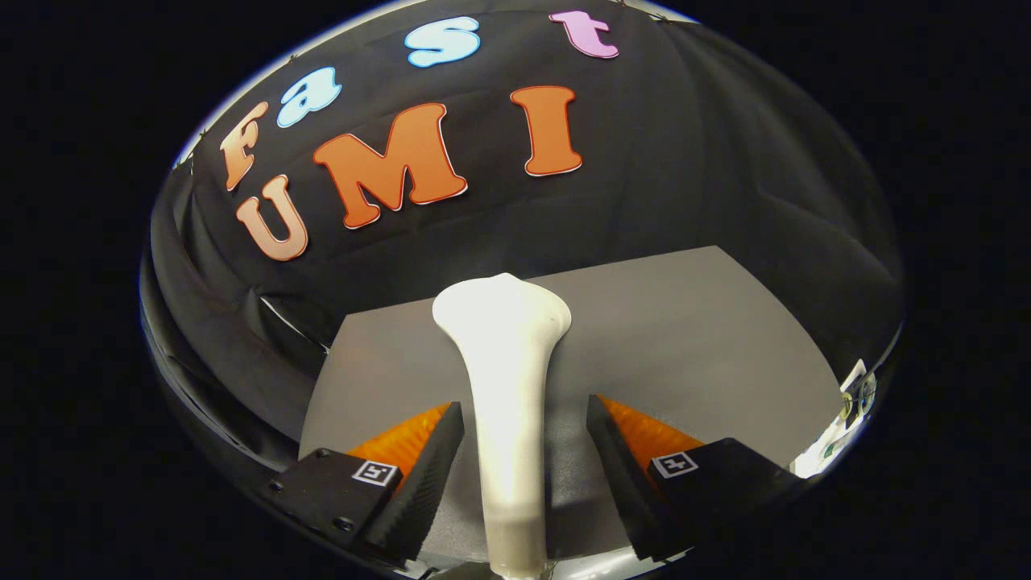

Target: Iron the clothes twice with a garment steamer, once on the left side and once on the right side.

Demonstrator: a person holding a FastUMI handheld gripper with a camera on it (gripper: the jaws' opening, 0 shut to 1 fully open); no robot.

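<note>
The tongs [524,451] stand wide, their two fingers [427,475] spread well apart with a clear gap on either side of the steamer [506,387], so neither finger presses on it. The steamer is a smooth white piece with a long slim handle that runs up between the fingers from low down near their bases, and it widens at the far end into a broad, rounded head that sits just beyond the fingertips. The head looks to lie on or just above the surface [709,338], though I cannot tell whether it touches. The handle's lowest stretch turns a duller, greyer shade where it passes below the fingers. The surface is a flat grey sheet reaching away from the tongs towards the booth wall [709,161], which is black cloth hanging in soft folds behind and to both sides. The grey sheet ends in a straight far edge against that cloth, and its left corner meets a darker fold of the fabric. Each finger carries a small square marker [376,472] on its upper face near the base. Off to the right, past the edge of the surface, there is a small bright patch of something pale and shiny [846,411], too distorted to make out.
</note>
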